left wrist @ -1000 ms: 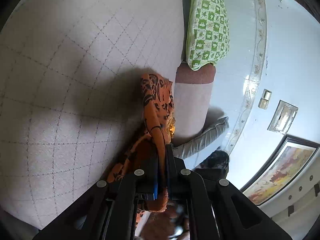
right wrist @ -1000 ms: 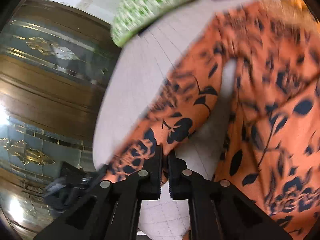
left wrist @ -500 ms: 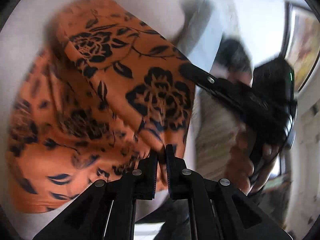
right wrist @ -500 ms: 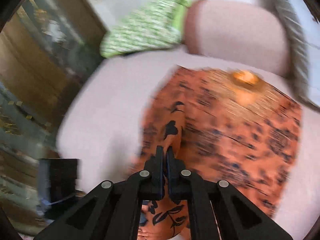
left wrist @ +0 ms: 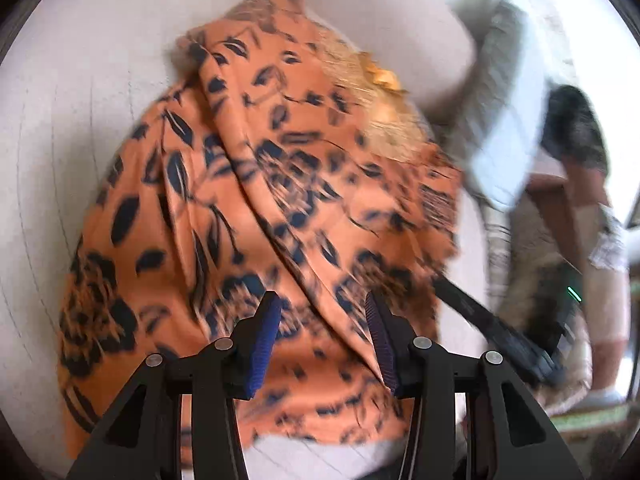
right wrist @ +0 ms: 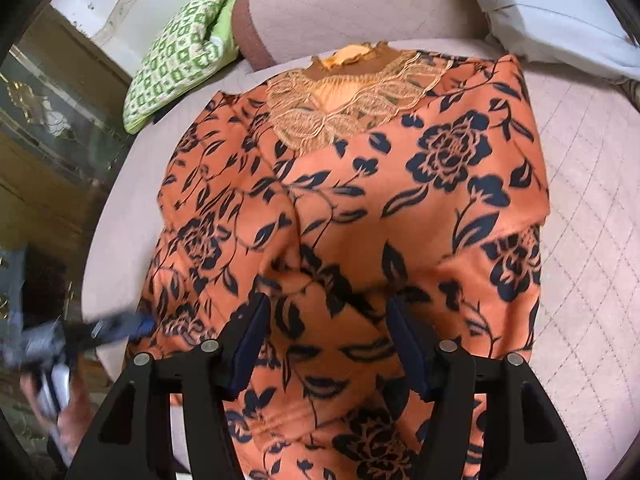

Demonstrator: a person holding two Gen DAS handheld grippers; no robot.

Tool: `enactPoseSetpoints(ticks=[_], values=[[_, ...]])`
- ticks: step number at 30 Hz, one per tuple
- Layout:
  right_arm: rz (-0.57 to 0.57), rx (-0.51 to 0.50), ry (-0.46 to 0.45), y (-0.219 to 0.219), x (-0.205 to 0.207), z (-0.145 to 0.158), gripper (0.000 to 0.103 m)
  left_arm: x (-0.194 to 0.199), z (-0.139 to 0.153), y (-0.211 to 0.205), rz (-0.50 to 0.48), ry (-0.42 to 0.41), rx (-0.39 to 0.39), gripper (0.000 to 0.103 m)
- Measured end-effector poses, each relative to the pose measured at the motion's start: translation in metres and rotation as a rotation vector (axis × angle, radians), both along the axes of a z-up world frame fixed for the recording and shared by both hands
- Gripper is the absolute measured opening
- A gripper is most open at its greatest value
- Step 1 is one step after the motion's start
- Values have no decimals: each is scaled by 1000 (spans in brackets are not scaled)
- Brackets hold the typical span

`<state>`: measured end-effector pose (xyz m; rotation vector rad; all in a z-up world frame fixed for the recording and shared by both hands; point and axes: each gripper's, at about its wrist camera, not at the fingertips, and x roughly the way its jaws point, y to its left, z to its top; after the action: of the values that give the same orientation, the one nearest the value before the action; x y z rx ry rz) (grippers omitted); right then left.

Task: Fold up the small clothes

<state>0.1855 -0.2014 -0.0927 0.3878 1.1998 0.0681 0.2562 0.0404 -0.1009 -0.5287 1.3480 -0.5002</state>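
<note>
An orange garment with a dark blue flower print (right wrist: 360, 208) lies spread on the pale quilted bed (right wrist: 580, 200), its lace neckline (right wrist: 344, 92) at the far end. It also shows in the left wrist view (left wrist: 256, 200), blurred. My right gripper (right wrist: 326, 320) is open and empty, just above the garment's near part. My left gripper (left wrist: 320, 312) is open and empty above the garment's near edge. The left gripper also shows at the left in the right wrist view (right wrist: 100, 330), and the right gripper at the right in the left wrist view (left wrist: 500, 332).
A green checked pillow (right wrist: 180, 48) and a pink bolster (right wrist: 340, 4) lie at the head of the bed. A grey-white cloth (right wrist: 552, 12) lies at the far right. A wooden cabinet with glass (right wrist: 44, 120) stands left of the bed.
Both grippers were shut on the garment while it was swung down onto the bed. Now both have opened and let go, and the garment lies spread flat.
</note>
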Motion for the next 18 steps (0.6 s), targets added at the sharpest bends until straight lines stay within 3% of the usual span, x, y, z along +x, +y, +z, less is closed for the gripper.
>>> enactPoseSetpoints(ticks=[3, 5, 6, 7, 8, 9, 10, 15, 18], values=[[6, -39, -10, 3, 0, 8, 60, 23, -10, -21, 22, 35, 31, 43], [34, -67, 13, 6, -1, -1, 60, 36, -22, -33, 33, 72, 117, 40], [46, -85, 43, 8, -2, -12, 52, 38, -28, -36, 37, 77, 140, 37], [59, -82, 71, 8, -3, -22, 25, 35, -31, -37, 40, 74, 142, 31], [76, -61, 102, 10, -5, -31, 12, 29, -36, -37, 37, 72, 134, 25], [90, -37, 116, 11, -7, -34, 9, 28, -39, -36, 46, 80, 130, 21], [97, -32, 117, 12, -9, -30, 9, 26, -42, -34, 67, 95, 115, 13], [83, -48, 8, 4, -27, 35, 8, 25, -37, -24, 106, 70, -28, 6], [82, -166, 62, 1, -35, 23, 8, 23, -36, -35, 67, 56, -8, 3]])
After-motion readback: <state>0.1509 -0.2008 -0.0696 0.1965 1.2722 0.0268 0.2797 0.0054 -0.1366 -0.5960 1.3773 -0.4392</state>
